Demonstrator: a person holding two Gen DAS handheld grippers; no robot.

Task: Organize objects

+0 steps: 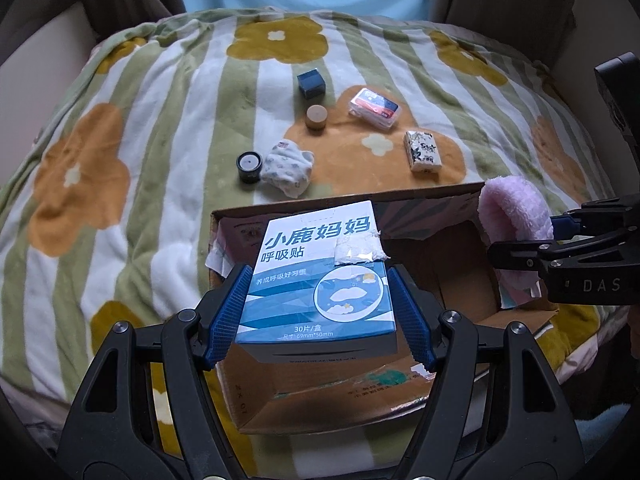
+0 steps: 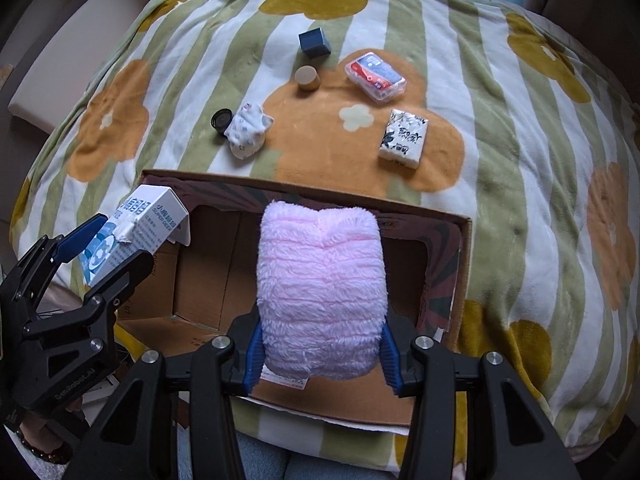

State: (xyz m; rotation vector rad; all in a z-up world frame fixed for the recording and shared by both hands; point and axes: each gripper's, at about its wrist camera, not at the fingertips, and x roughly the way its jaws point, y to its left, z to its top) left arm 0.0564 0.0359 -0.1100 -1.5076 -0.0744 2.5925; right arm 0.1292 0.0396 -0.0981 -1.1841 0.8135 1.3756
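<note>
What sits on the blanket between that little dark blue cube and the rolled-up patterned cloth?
A small round wooden cap lies between the dark blue cube and the patterned cloth; both views show it.

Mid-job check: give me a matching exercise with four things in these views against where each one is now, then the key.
Things:
1. Blue-and-white printed carton
2. Fluffy pink plush item
3. Dark blue cube box
4. Black round cap

Places:
A. On the blanket, touching the small patterned cloth
B. Clamped in the right gripper
C. Farthest out on the blanket, behind the wooden cylinder
D. Clamped in the left gripper

Pairs: 1-D, 2-B, 3-C, 4-A
</note>
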